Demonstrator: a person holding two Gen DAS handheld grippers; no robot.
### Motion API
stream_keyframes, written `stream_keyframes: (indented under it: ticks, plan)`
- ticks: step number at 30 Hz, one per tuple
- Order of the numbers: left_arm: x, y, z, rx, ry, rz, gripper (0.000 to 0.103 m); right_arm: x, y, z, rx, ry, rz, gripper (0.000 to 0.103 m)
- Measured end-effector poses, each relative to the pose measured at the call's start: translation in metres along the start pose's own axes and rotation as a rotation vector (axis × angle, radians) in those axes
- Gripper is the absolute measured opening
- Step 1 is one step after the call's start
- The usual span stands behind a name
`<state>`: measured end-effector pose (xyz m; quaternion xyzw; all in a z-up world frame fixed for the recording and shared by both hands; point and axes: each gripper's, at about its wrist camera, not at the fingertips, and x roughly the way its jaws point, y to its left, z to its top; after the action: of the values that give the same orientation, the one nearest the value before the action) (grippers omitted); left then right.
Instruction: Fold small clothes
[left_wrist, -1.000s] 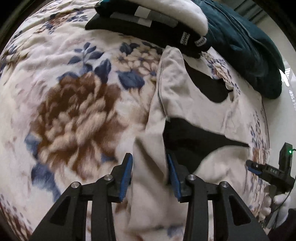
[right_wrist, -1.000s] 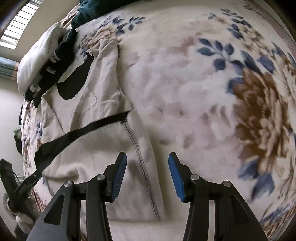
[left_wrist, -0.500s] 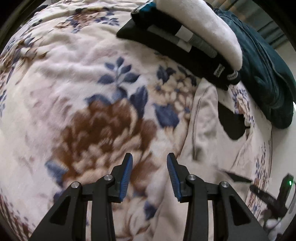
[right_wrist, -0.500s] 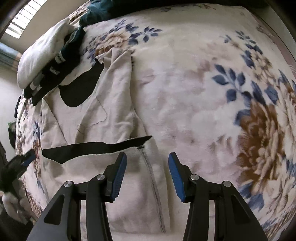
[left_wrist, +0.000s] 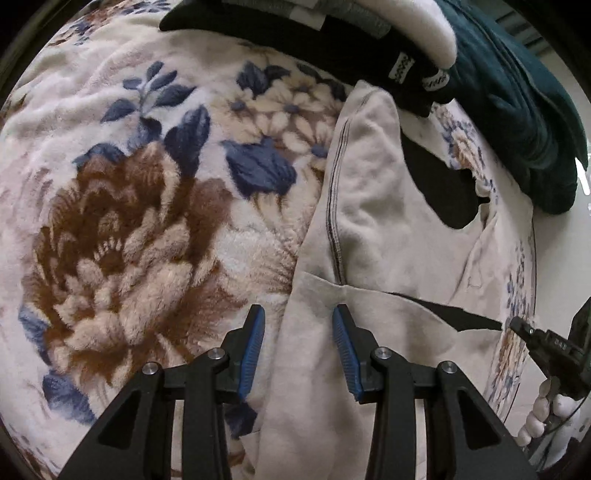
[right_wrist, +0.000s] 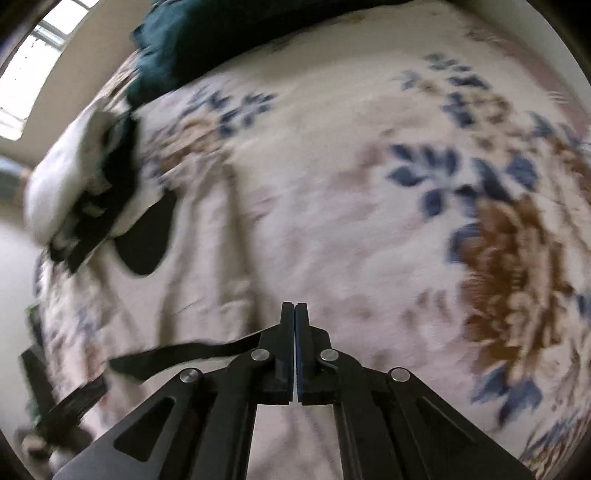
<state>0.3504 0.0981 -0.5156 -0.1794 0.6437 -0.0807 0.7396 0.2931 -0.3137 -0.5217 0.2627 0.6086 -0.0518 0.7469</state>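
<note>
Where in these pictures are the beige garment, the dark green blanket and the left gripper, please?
beige garment (left_wrist: 373, 206), left wrist view, on its upper panel beside the seam.
dark green blanket (left_wrist: 517, 110), left wrist view, on its bunched middle.
left gripper (left_wrist: 297, 347), left wrist view, midway between the blue-padded fingertips.

A plush floral blanket (left_wrist: 140, 206) with brown blooms and navy leaves covers the bed. At its far edge lies a dark teal quilt (left_wrist: 517, 110), and just beside it a stack of folded black garments (left_wrist: 332, 48) topped by a fluffy white one (left_wrist: 417, 22)
</note>
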Motion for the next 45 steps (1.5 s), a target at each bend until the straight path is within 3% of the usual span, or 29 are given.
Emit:
stream_keyframes:
  ticks: [1, 3, 5, 7, 8, 9, 12, 17, 20, 22, 24, 26, 29, 31, 32, 39, 45]
  plan:
    - [-0.003, 0.002, -0.001, -0.002, -0.005, 0.004, 0.036, -0.001, 0.003, 0.0, -0.023, 0.019, 0.01, 0.006]
    - [-0.008, 0.005, -0.003, -0.003, -0.016, 0.012, 0.036, 0.001, 0.013, -0.002, -0.081, 0.066, 0.015, 0.041]
    - [-0.013, 0.008, -0.005, 0.001, -0.021, 0.023, 0.036, 0.005, 0.025, -0.008, -0.144, 0.09, 0.005, 0.048]
    - [-0.016, 0.01, -0.007, 0.009, -0.023, 0.039, 0.036, 0.015, 0.036, -0.018, -0.226, 0.128, -0.045, 0.048]
    - [-0.016, 0.011, -0.007, 0.014, -0.021, 0.044, 0.036, 0.02, 0.04, -0.022, -0.253, 0.14, -0.064, 0.028]
    - [-0.015, 0.011, -0.008, 0.016, -0.018, 0.046, 0.036, 0.022, 0.043, -0.026, -0.27, 0.117, -0.082, 0.0]
    - [-0.011, 0.01, -0.008, 0.023, -0.01, 0.052, 0.036, 0.023, 0.042, -0.032, -0.248, 0.062, -0.117, 0.0]
    - [-0.005, 0.011, -0.006, 0.017, -0.006, 0.048, 0.036, 0.009, 0.019, -0.023, -0.111, -0.035, -0.165, 0.0]
    - [-0.008, 0.01, -0.006, 0.016, -0.02, 0.047, 0.036, 0.003, 0.016, -0.012, -0.114, 0.012, -0.03, 0.0]
    - [-0.01, 0.006, -0.005, 0.032, -0.03, 0.064, 0.036, 0.006, 0.032, -0.01, -0.194, 0.092, -0.004, 0.009]
    - [-0.011, 0.005, -0.006, 0.047, -0.035, 0.084, 0.036, 0.012, 0.051, -0.014, -0.318, 0.139, -0.05, 0.036]
    - [-0.011, 0.004, -0.007, 0.056, -0.032, 0.095, 0.036, 0.022, 0.069, -0.018, -0.415, 0.152, -0.084, 0.039]
    - [-0.011, 0.004, -0.009, 0.059, -0.026, 0.097, 0.036, 0.04, 0.084, -0.028, -0.524, 0.195, -0.165, 0.039]
    - [-0.011, 0.004, -0.009, 0.063, -0.025, 0.1, 0.036, 0.049, 0.088, -0.034, -0.554, 0.194, -0.182, 0.015]
    - [-0.012, 0.004, -0.009, 0.065, -0.027, 0.101, 0.036, 0.048, 0.088, -0.035, -0.541, 0.171, -0.186, 0.009]
    - [-0.011, 0.006, -0.01, 0.056, -0.032, 0.09, 0.036, 0.023, 0.074, -0.039, -0.409, 0.05, -0.202, 0.008]
    - [-0.009, 0.005, -0.01, 0.054, -0.029, 0.079, 0.036, 0.017, 0.052, -0.029, -0.205, 0.067, -0.159, 0.008]
